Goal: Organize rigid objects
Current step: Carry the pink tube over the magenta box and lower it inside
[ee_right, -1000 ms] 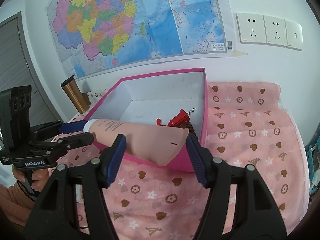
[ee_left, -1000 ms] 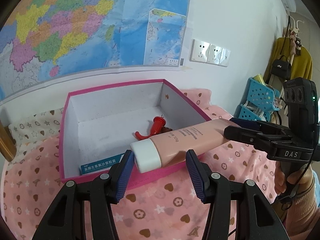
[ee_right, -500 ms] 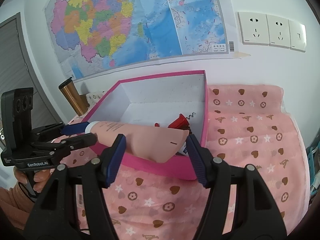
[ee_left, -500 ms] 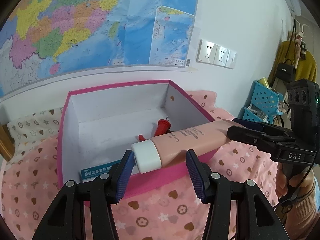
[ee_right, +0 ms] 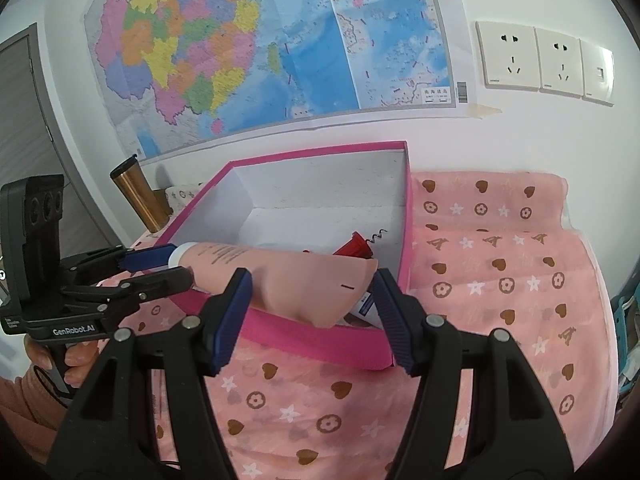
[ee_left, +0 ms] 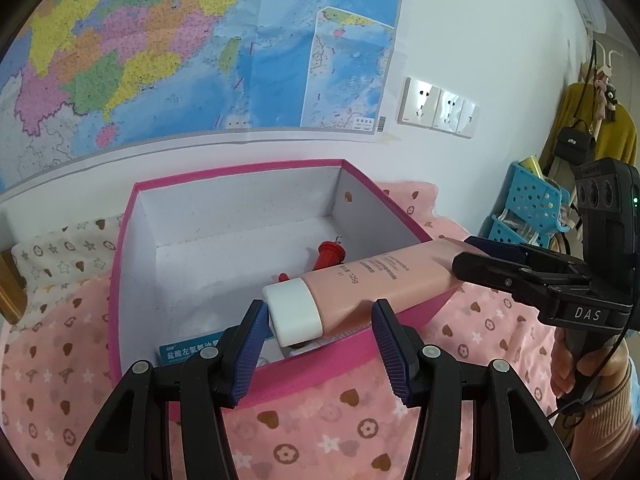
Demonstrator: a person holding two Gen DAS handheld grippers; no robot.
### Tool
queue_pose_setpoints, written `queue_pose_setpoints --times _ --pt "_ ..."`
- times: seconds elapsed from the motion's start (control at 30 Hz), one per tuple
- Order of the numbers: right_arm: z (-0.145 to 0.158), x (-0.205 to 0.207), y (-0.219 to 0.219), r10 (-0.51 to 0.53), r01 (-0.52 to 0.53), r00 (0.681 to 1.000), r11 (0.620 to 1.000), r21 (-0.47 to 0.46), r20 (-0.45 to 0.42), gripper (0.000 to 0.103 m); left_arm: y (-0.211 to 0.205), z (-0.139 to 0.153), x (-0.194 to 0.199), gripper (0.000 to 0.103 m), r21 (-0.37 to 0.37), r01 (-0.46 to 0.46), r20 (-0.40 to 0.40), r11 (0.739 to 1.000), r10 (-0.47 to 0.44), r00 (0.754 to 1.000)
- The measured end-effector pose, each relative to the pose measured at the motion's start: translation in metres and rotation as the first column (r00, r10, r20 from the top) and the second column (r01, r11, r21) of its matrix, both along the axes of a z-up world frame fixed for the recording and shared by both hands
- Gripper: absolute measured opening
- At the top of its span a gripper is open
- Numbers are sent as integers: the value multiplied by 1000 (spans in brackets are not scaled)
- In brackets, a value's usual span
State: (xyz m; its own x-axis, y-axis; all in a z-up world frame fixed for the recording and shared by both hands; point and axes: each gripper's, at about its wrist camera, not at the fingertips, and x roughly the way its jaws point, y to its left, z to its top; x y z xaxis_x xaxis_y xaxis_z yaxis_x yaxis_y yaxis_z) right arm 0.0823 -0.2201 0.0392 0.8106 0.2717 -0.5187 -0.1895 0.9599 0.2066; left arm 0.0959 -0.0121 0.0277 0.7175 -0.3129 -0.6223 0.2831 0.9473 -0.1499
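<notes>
Both tools are clamping a pink cream tube [ee_left: 360,284]: left tool [ee_left: 318,346] gripping its white cap, right tool [ee_right: 312,308] its crimped end, carrying it level over the pink box [ee_left: 320,364] for storing.

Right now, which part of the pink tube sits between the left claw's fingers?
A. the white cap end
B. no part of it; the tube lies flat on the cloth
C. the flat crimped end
A: in the left wrist view the white cap of the pink tube sits between the fingers of the left claw, while the crimped end is at the right claw.
</notes>
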Motion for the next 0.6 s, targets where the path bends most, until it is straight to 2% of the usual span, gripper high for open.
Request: queue_pose_setpoints --times 0.6 --pt "-4 16 -3 -13 13 1000 1000 -13 -18 65 0 -12 17 54 -10 -6 -42 1000 6 999"
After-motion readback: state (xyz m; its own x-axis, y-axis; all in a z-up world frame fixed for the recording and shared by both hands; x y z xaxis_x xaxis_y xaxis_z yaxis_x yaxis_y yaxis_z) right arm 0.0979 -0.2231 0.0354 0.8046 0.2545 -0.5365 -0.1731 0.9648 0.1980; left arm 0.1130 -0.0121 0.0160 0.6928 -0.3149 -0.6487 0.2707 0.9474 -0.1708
